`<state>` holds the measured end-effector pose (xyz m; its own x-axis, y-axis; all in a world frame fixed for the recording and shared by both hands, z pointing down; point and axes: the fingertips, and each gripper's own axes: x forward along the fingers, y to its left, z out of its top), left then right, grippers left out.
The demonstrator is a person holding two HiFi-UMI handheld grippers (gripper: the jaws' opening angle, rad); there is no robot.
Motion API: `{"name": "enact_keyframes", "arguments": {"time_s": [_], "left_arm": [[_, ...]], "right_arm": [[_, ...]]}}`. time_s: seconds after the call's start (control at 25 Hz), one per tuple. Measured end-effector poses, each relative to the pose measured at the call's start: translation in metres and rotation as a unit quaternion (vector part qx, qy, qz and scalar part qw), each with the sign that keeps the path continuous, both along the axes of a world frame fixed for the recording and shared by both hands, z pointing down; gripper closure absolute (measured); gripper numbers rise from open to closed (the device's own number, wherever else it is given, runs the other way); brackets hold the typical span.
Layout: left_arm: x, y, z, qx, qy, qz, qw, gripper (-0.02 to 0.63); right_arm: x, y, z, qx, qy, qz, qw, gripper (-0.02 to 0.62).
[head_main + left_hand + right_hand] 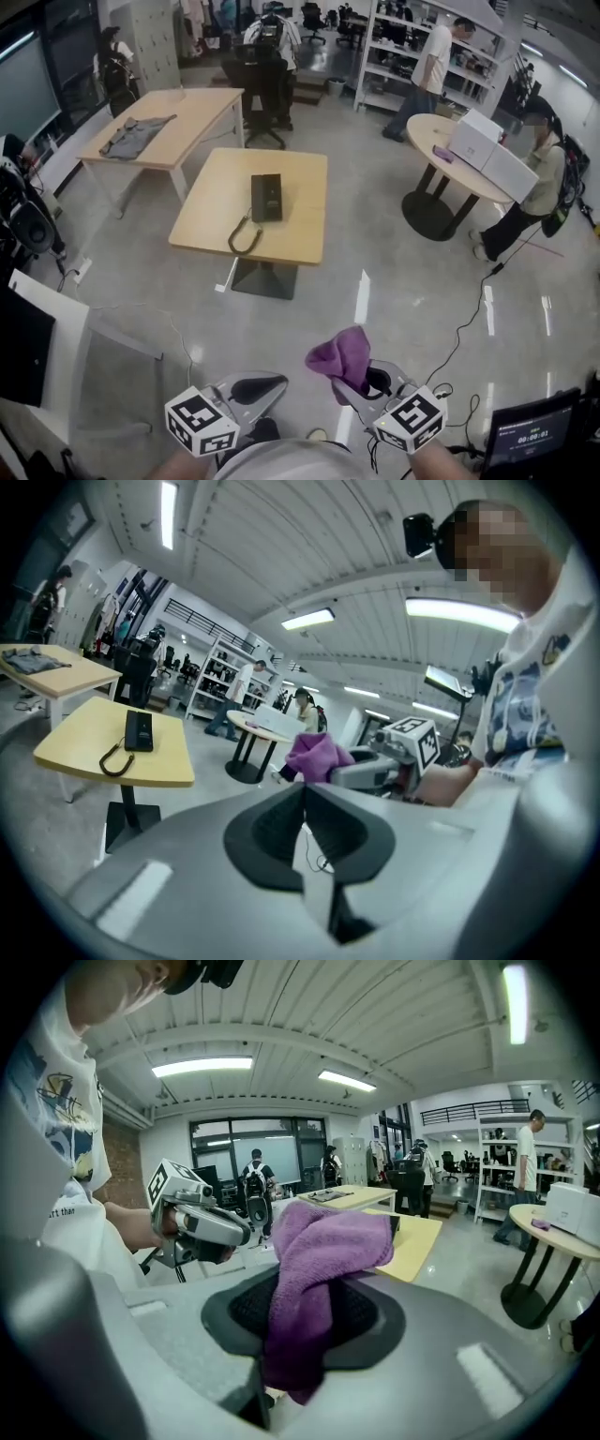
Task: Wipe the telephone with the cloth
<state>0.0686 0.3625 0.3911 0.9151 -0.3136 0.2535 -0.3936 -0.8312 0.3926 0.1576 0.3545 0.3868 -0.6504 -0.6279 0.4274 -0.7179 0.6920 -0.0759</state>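
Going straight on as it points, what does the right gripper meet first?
Nothing near: the right gripper, shut on the purple cloth, points over open floor toward the wooden table with the telephone. Probably that table's near edge, though depth is unclear.

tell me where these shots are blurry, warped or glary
Head view: sharp, fisheye-bent at the edges, ceiling lights streak glare on the floor beside the table. Left gripper view: strong barrel warp, dark corners, the left hand-held gripper looks soft up close. Right gripper view: same warp; purple cloth is fairly crisp.
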Motion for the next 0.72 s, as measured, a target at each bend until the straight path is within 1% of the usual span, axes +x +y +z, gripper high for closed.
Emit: {"name": "enact_keyframes", "arguments": {"time_s": [0.16,0.28,0.44,0.56,0.72], "left_arm": [[-0.025,-0.028,-0.002,0.006,0.003,0.015,0.9999,0.601],[-0.052,-0.046,-0.004,0.007,0.004,0.011,0.9999,0.601],[-0.079,-0.07,0.002,-0.004,0.009,0.004,0.9999,0.601],[-0.09,-0.085,0.006,-0.007,0.016,0.0,0.9999,0.601],[-0.092,-0.106,0.01,-0.014,0.024,-0.005,0.9996,0.601]], "right_arm": [[-0.024,-0.032,-0.001,0.002,0.003,0.013,1.0,0.479],[-0.046,-0.054,-0.003,0.002,0.001,0.019,1.0,0.479],[-0.071,-0.079,-0.002,0.005,0.002,0.022,1.0,0.479],[-0.088,-0.091,-0.002,0.001,0.004,0.014,1.0,0.479],[-0.095,-0.109,0.003,-0.014,0.013,0.006,1.0,0.479]]}}
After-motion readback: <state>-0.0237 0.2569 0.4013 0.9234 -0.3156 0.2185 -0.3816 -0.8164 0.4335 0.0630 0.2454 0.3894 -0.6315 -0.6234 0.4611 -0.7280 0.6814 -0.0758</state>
